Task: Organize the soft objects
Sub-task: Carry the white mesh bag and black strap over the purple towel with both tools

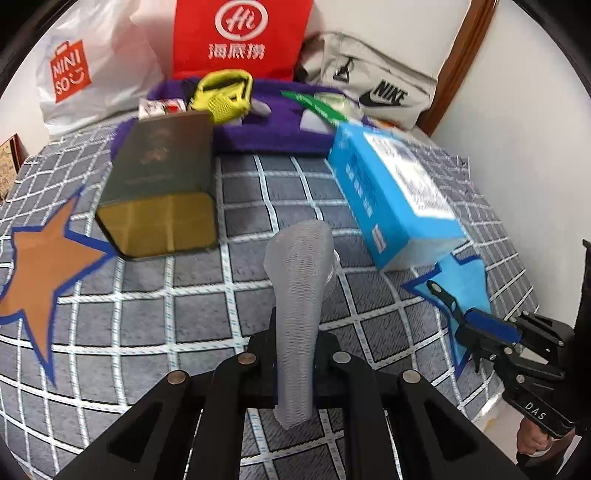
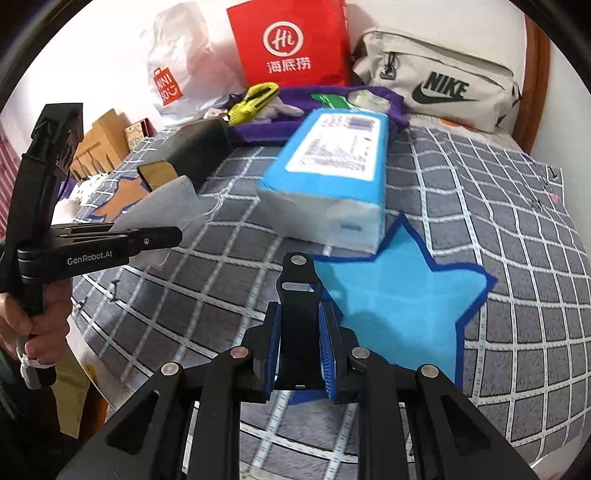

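two grippers each carry something: the left gripper [image 1: 295,354] is clamped on a grey sock [image 1: 301,295] dangling above the checked blanket [image 1: 221,295], likely bound for the orange star [image 1: 40,280]; the right gripper [image 2: 299,343] pinches a black strap [image 2: 298,317] over the blue star [image 2: 399,302].

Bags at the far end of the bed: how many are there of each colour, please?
White Miniso plastic bag: 1
Red paper bag: 1
Beige Nike bag: 1
Total: 3
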### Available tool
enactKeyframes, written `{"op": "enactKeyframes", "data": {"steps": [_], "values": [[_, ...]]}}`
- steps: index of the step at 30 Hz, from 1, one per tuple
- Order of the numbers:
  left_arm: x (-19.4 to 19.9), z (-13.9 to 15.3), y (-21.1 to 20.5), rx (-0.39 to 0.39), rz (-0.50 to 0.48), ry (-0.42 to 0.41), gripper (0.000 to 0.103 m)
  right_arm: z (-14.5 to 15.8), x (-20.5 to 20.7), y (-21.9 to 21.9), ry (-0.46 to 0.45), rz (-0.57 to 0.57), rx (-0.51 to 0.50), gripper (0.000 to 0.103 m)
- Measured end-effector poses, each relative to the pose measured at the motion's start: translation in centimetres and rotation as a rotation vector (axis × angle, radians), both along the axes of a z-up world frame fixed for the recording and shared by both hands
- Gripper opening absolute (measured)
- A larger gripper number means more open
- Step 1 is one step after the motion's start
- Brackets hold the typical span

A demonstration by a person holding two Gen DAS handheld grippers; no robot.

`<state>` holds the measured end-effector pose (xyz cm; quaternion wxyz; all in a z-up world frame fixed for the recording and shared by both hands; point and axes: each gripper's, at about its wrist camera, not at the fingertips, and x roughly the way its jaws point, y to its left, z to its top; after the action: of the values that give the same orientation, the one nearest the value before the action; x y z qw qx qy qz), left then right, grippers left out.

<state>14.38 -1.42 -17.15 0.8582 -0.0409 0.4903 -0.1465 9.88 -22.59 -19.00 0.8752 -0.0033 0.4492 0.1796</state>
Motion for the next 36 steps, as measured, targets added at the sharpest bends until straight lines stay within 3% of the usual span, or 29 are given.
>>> {"op": "enactKeyframes", "data": {"steps": [15, 36], "values": [[1.2, 5.7, 2.2, -0.034, 0.039, -0.100, 0.010, 4.3, 1.8, 1.5, -0.051, 0.029, 0.021, 0.020], [5.5, 10.0, 3.2, 0.001, 0.088, -0.171, 0.010, 9.8, 7.1, 1.4, -0.161, 0.022, 0.002, 0.020]]}}
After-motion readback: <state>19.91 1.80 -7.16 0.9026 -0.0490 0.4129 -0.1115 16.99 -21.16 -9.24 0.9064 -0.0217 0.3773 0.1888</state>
